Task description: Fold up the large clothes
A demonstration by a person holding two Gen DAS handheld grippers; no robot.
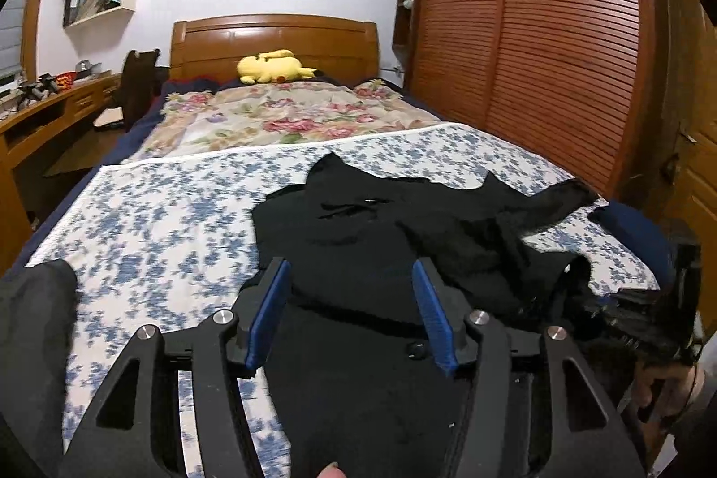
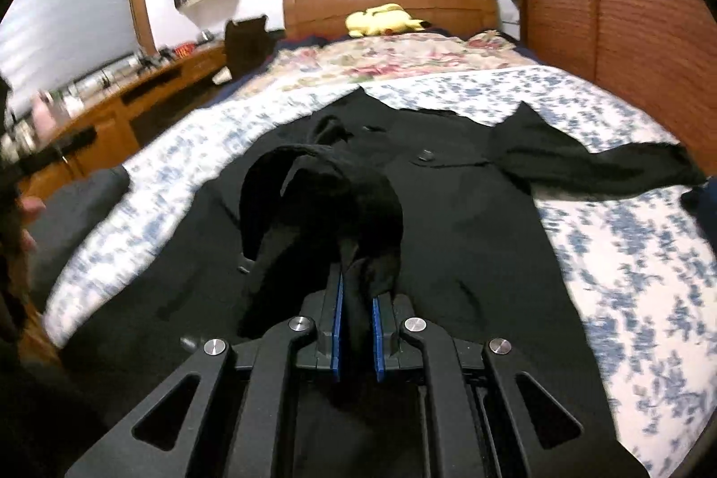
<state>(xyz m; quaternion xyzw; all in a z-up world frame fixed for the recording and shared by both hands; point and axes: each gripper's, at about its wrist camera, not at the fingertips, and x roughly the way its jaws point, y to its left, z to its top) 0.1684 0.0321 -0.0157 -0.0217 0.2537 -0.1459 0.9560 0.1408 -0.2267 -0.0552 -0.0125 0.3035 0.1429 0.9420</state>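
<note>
Black two-finger left gripper (image 1: 349, 299) and right gripper (image 2: 357, 321): angular linkage arms with triangular cut-outs, round silver pivot screws, ribbed blue pads (image 1: 269, 316) lining each finger.

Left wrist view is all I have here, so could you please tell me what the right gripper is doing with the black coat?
Observer: The right gripper is shut on a fold of the black coat, and the pinched cloth loops up in front of its fingers.
Operator: Thank you. Is the sleeve on the wardrobe side tucked in?
Observer: No, that sleeve lies stretched out flat over the blue floral sheet, toward the bed's edge.
Operator: And is my left gripper in your other view?
Observer: It is not visible there. Only a hand shows blurred at the left edge, beside a grey cloth.
</note>
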